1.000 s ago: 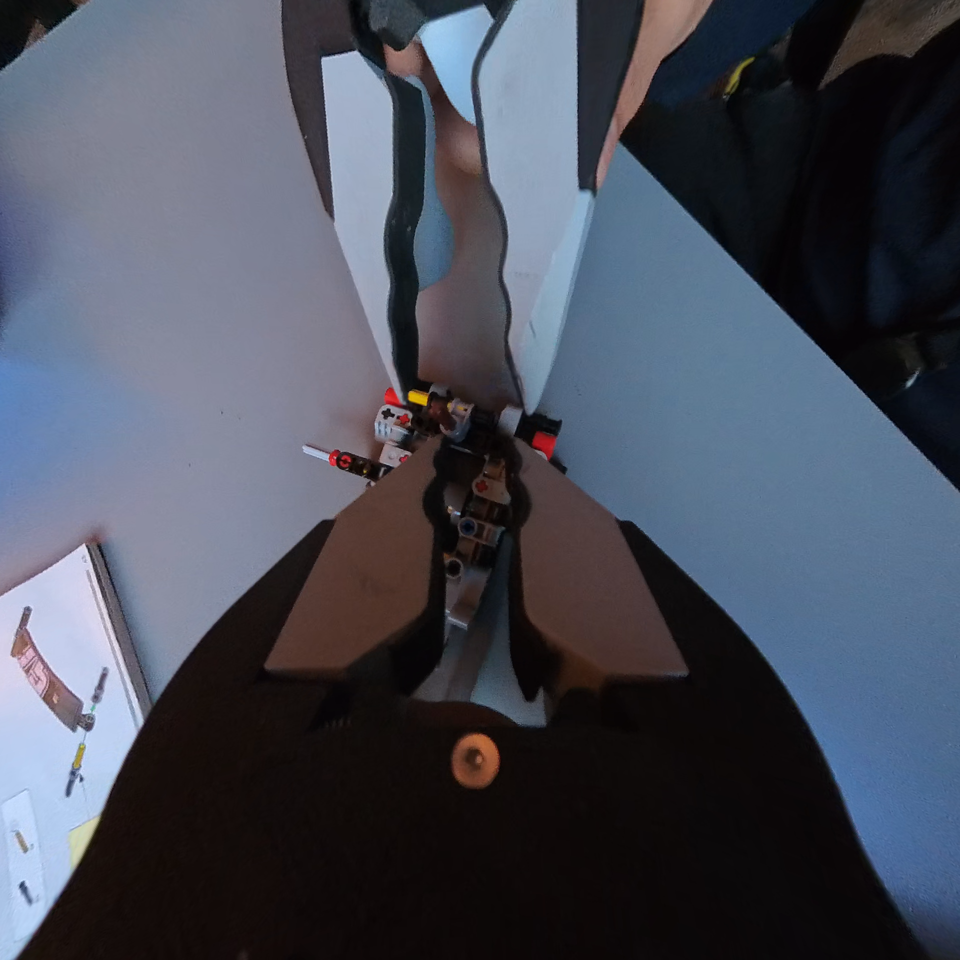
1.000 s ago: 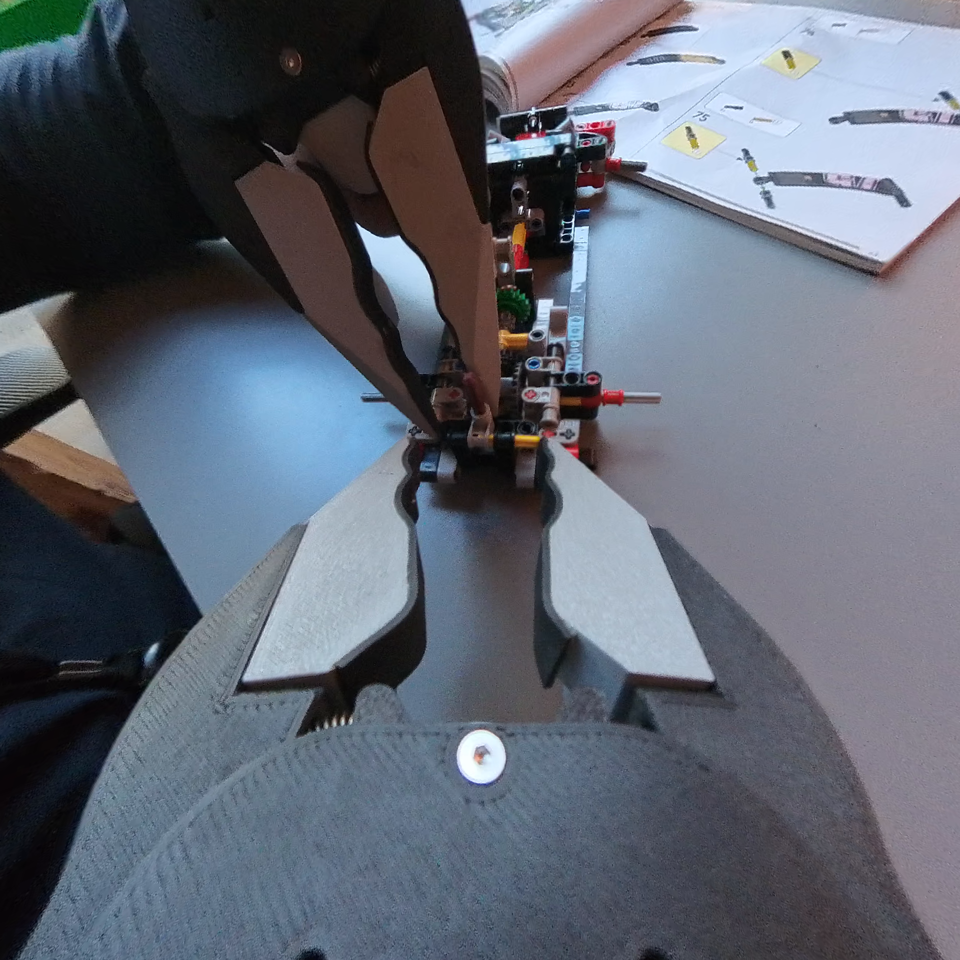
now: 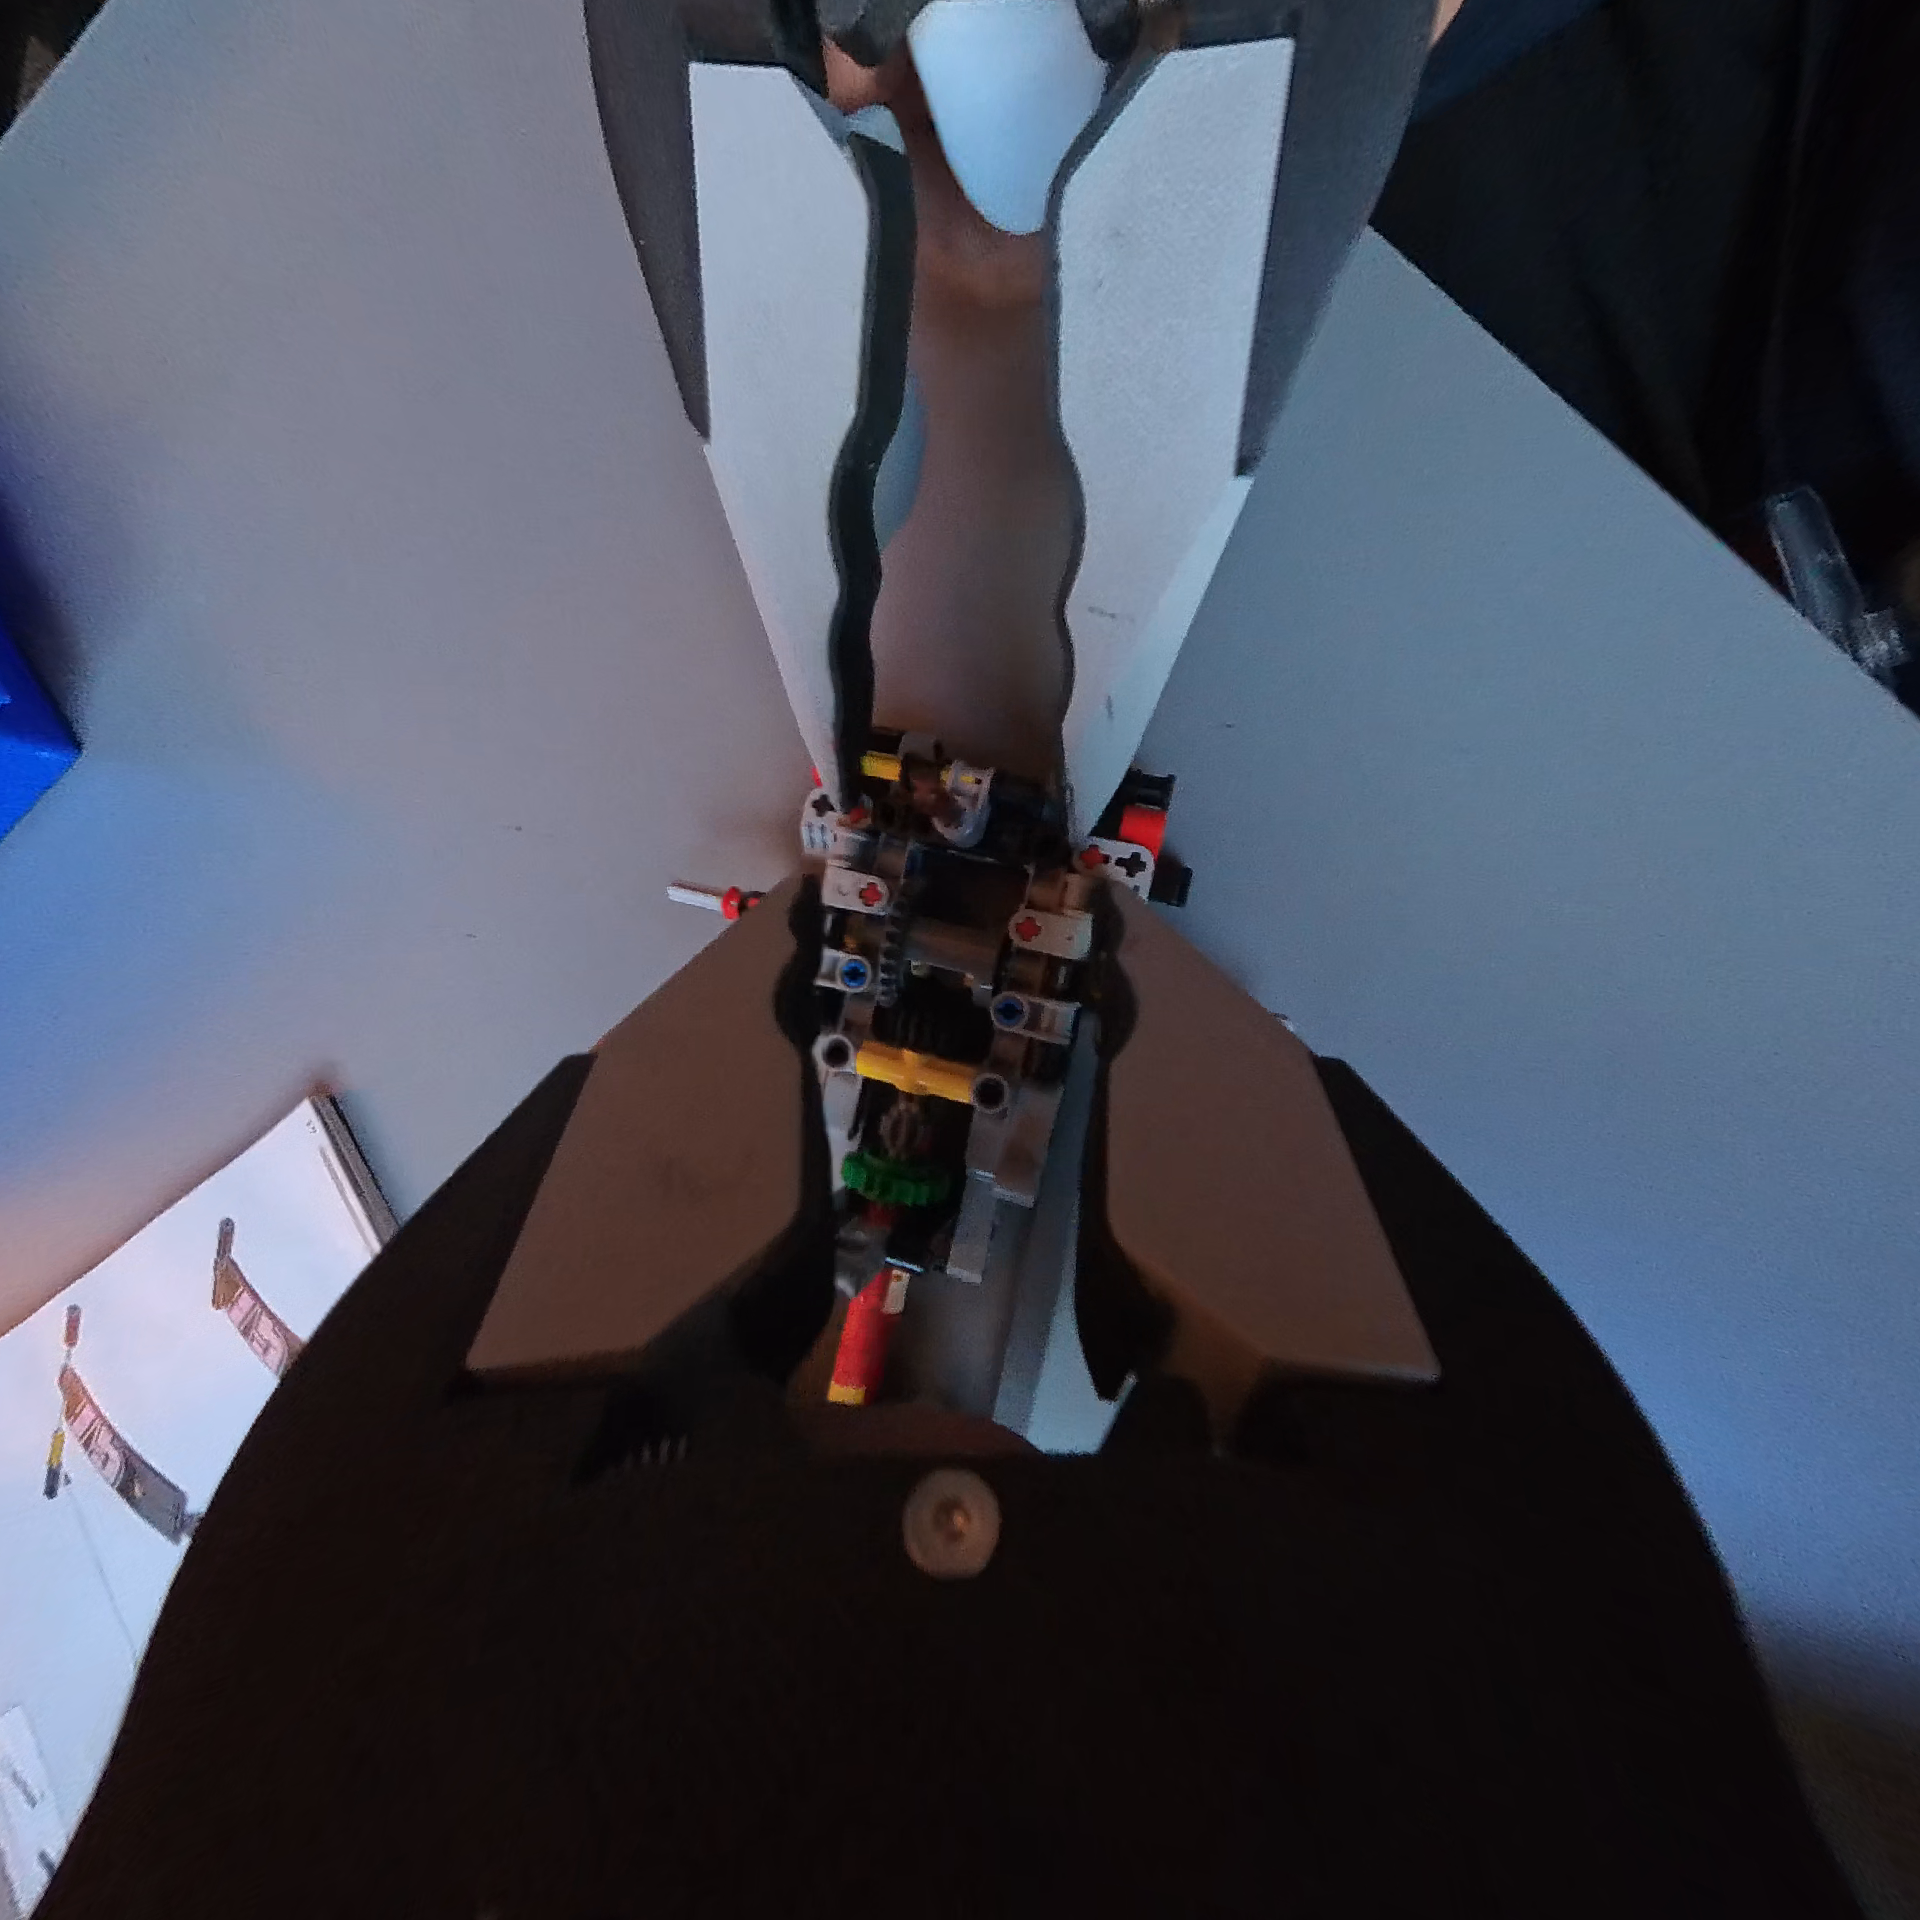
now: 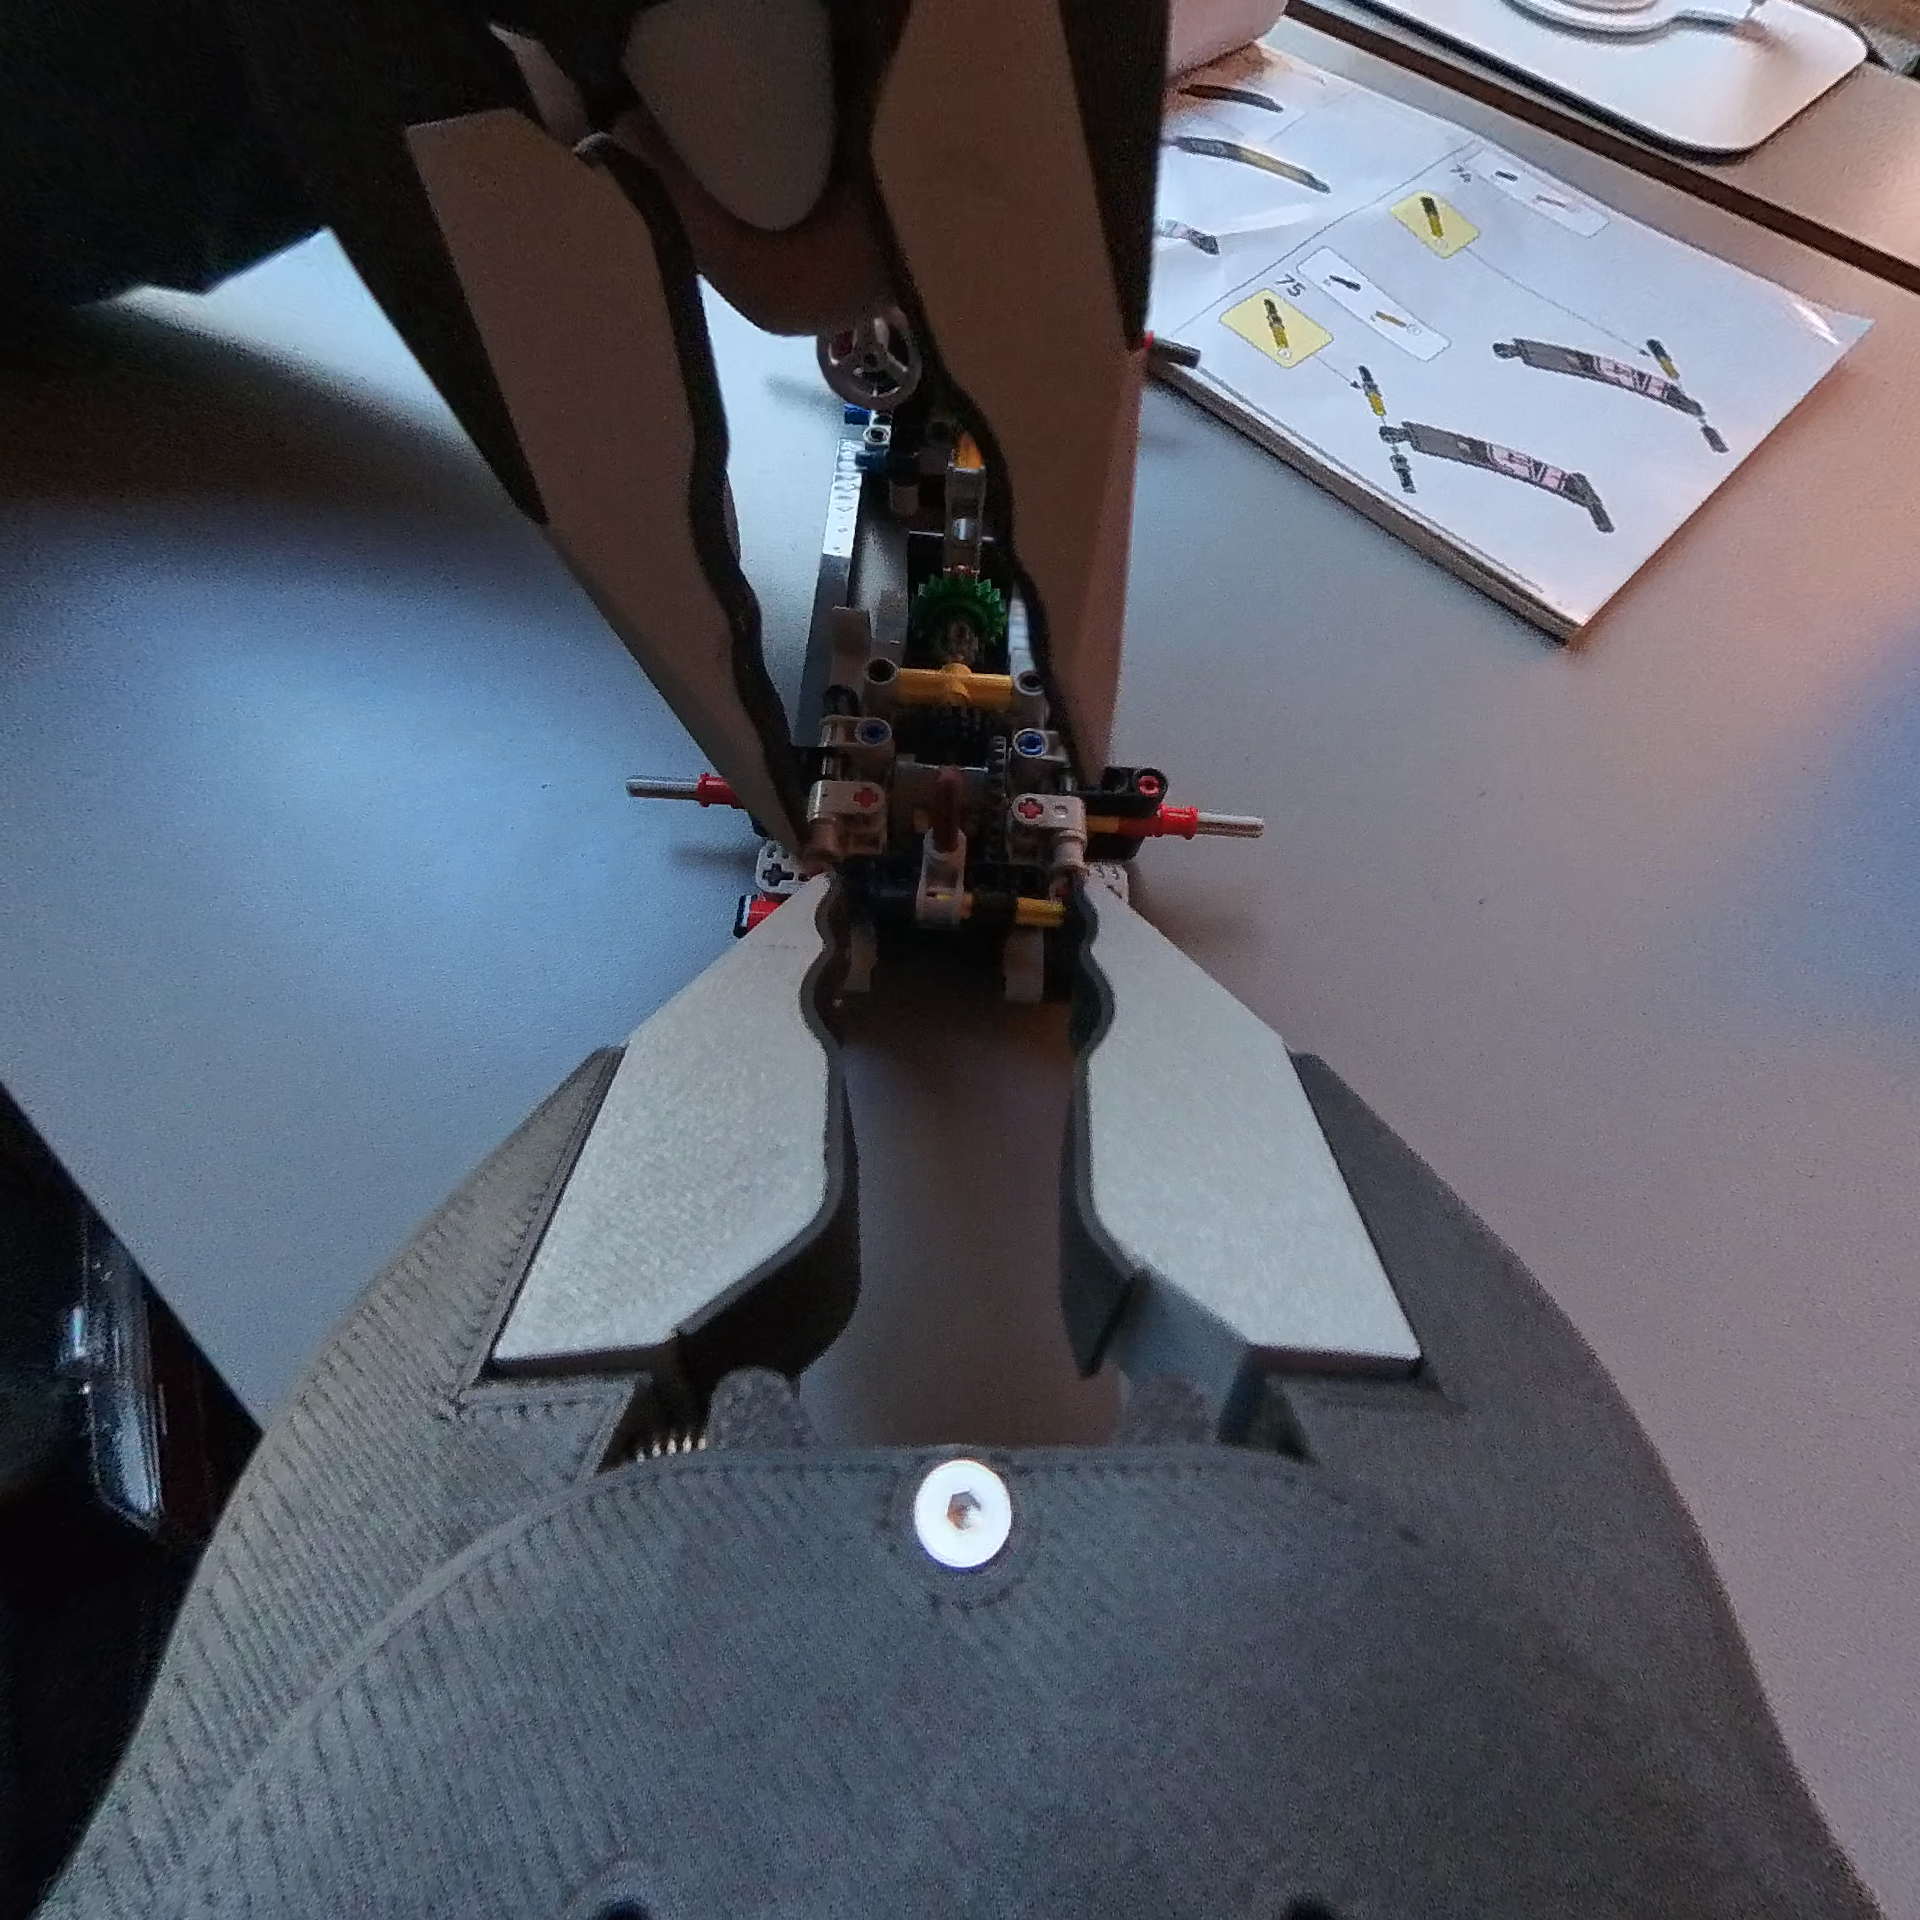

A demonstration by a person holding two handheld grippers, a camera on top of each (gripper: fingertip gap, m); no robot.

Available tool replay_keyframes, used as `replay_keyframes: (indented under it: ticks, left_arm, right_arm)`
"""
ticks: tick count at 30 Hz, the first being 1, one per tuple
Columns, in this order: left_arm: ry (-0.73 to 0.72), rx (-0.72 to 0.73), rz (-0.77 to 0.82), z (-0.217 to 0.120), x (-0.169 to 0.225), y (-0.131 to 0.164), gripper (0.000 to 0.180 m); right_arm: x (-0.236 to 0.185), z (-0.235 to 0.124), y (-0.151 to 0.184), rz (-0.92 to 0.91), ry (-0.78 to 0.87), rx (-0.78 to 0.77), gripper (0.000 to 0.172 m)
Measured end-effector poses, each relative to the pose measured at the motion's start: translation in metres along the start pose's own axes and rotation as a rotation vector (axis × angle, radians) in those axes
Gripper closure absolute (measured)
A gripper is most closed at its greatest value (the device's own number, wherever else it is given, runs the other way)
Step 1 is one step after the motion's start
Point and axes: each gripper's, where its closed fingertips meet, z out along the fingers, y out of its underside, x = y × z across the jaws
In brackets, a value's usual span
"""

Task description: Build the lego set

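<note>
A long brick-built chassis (image 3: 935,1070) of grey, black, yellow and red parts with a green gear lies on the grey table (image 4: 1455,935). My left gripper (image 3: 951,904) is open, with its fingers straddling the chassis' sides from above; it also shows in the right wrist view (image 4: 940,805). My right gripper (image 4: 961,888) is shut on the near end of the chassis (image 4: 940,821), a pad against each side. It faces the left gripper and shows in the left wrist view (image 3: 961,810).
An open instruction booklet (image 4: 1455,343) lies right of the chassis and shows in the left wrist view (image 3: 156,1403). A pale tray (image 4: 1662,62) lies beyond it. A blue box (image 3: 21,748) is at the left edge. A small grey wheel (image 4: 868,358) is behind the chassis. My two grippers' fingertips are within a few centimetres of each other.
My left gripper's jaws have opened wide, from pinching a narrow part in the chassis' middle to straddling its sides. My right gripper has moved onto the chassis' end and closed a little.
</note>
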Motion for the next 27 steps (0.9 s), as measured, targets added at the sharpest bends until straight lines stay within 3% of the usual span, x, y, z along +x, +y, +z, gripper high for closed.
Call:
replay_keyframes:
  ticks: [8,13,20,27]
  left_arm:
    - [0.038,0.092,0.006,-0.006,-0.008,-0.016,0.138]
    - [0.073,0.052,0.044,0.006,-0.004,-0.013,0.135]
    - [0.118,0.052,0.098,0.012,-0.002,-0.016,0.150]
    - [0.132,0.063,0.081,0.011,-0.002,-0.014,0.150]
  right_arm:
    - [0.005,-0.007,0.003,-0.009,0.010,0.007,0.128]
    - [0.004,-0.006,0.006,-0.021,0.020,-0.011,0.129]
    - [0.002,-0.004,0.005,-0.033,0.015,-0.013,0.135]
    - [0.003,-0.002,0.005,-0.031,-0.007,-0.019,0.136]
